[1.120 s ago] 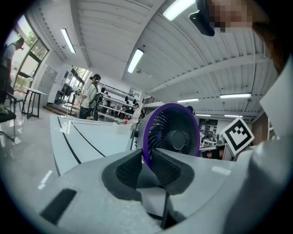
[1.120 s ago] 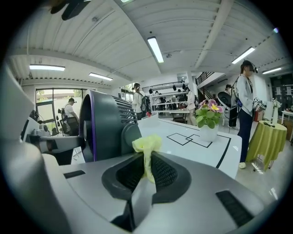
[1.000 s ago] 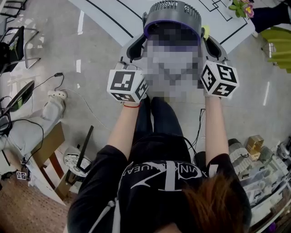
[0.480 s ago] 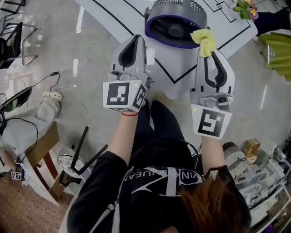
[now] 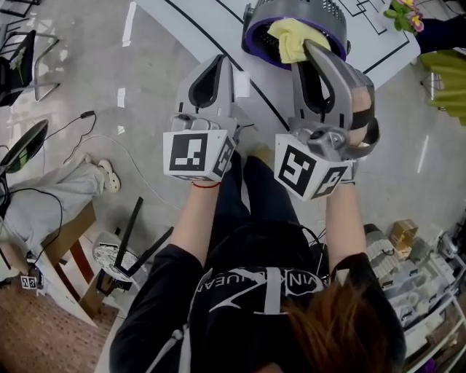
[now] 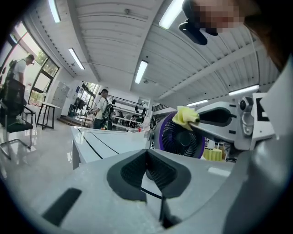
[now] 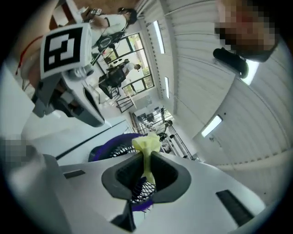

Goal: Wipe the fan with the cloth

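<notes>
On the white desk (image 5: 204, 22), ahead of the person: grey fan (image 5: 329, 13) with purple rim, front grille turned toward the person. At that grille, near the rim: yellow cloth (image 5: 290, 36), bunched, pinched in the right tongs (image 5: 309, 45), rolled onto one side. Left of the fan, apart from it: left tongs (image 5: 218, 64), pressed together, nothing between.

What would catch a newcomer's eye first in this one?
The yellow cloth, pinched in the right gripper, sits at the purple-rimmed front of the grey fan on the white table, at the top of the head view. Next comes the left gripper, shut on nothing, just left of it.
</notes>
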`<action>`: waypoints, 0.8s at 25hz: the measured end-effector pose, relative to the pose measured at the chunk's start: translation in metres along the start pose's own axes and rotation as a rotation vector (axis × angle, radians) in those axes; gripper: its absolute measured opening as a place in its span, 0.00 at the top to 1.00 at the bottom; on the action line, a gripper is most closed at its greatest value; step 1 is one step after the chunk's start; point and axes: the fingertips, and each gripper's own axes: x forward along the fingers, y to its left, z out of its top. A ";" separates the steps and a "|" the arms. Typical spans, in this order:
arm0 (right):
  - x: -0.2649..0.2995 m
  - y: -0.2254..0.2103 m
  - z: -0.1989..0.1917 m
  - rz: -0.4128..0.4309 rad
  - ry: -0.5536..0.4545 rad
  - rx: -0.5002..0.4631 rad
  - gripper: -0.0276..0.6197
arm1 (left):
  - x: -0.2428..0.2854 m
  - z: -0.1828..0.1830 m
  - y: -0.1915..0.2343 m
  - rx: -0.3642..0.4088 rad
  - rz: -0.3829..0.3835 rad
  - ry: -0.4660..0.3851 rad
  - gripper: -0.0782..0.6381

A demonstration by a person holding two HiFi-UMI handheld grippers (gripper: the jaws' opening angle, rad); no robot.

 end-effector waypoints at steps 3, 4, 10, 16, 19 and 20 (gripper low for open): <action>-0.004 -0.005 -0.013 -0.033 0.050 -0.037 0.89 | -0.001 -0.004 -0.002 -0.008 -0.005 0.009 0.88; -0.006 -0.004 -0.015 -0.034 0.065 -0.032 0.89 | -0.002 -0.005 -0.003 -0.009 -0.009 0.009 0.88; -0.015 0.016 -0.034 -0.008 0.170 0.077 0.89 | -0.004 -0.005 -0.005 -0.017 -0.016 0.015 0.88; -0.017 0.041 -0.051 0.070 0.220 0.166 0.89 | 0.001 -0.011 -0.004 -0.033 -0.004 0.023 0.88; -0.015 0.055 -0.051 0.106 0.234 0.216 0.89 | -0.002 -0.017 -0.002 -0.031 0.006 0.038 0.88; -0.015 0.061 -0.050 0.122 0.236 0.229 0.89 | -0.004 -0.019 -0.001 -0.030 0.011 0.043 0.88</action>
